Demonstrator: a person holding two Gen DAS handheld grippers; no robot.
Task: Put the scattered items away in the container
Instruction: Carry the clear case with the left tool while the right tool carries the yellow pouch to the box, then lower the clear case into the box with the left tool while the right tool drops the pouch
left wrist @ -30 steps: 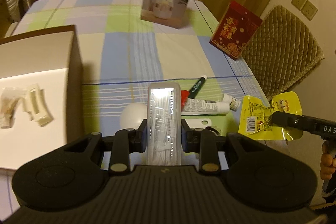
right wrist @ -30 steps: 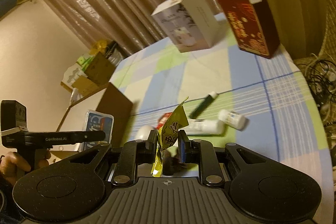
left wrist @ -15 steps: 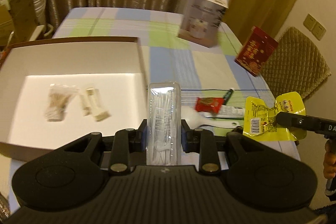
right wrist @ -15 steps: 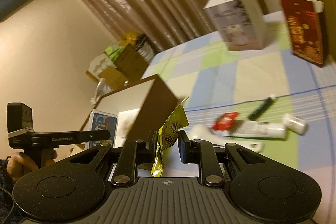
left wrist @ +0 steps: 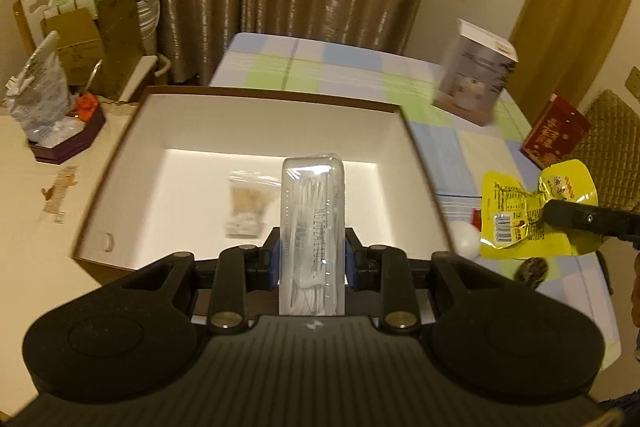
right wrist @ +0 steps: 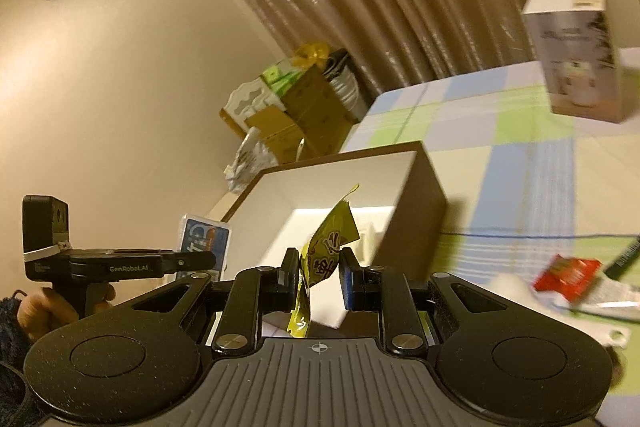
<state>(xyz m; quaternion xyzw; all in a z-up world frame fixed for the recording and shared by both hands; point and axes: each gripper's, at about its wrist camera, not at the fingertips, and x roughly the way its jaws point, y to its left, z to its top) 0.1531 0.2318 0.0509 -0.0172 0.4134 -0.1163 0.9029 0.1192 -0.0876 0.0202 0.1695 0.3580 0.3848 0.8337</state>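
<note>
My left gripper [left wrist: 312,251] is shut on a clear plastic pack of white items [left wrist: 313,227] and holds it above the near edge of the open brown box [left wrist: 276,97] with a white inside. A small clear bag [left wrist: 248,203] lies in the box. My right gripper [right wrist: 319,275] is shut on a yellow snack pouch [right wrist: 326,259], which also shows in the left wrist view [left wrist: 520,211] to the right of the box. In the right wrist view the box [right wrist: 420,195] is just ahead, and the left gripper [right wrist: 120,267] holds its pack [right wrist: 204,239] at the left.
On the checked tablecloth right of the box lie a red packet [right wrist: 568,273], a white tube [right wrist: 608,295], a dark pen [right wrist: 624,255] and a white spoon [left wrist: 466,243]. A white carton [left wrist: 472,83] and a red box [left wrist: 554,131] stand further back. Cardboard boxes [left wrist: 100,39] stand beyond the table's left.
Both grippers have swung left with their loads. The box now fills the middle of the left wrist view and is close ahead in the right wrist view.
</note>
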